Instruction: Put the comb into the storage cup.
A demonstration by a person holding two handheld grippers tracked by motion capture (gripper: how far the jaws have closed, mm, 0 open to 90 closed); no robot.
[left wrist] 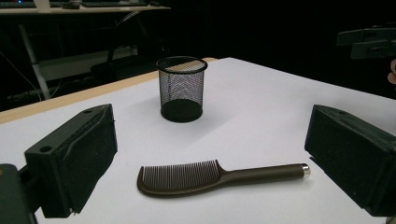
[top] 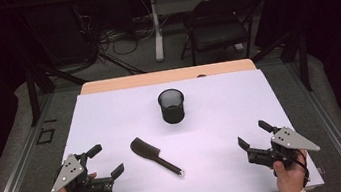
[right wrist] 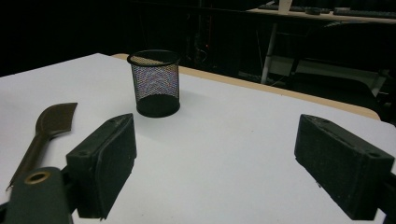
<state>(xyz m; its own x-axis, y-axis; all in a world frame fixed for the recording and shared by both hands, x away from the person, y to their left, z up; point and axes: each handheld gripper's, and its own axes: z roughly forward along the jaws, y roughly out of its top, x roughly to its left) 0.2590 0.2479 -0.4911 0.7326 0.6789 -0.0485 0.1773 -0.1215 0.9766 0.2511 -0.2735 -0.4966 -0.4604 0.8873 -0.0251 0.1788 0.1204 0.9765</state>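
White tabletop: empty mesh cup, comb beside; both grippers open, holding nothing

Lab or workroom, dark curtains, cable tangle on floor, folding chair, desks behind

high view looks down; both low tongs views share the mesh cup.

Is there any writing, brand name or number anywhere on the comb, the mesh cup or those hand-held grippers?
None can be read: the comb, the mesh pen cup, the left gripper and the right gripper show plain dark surfaces with no lettering.
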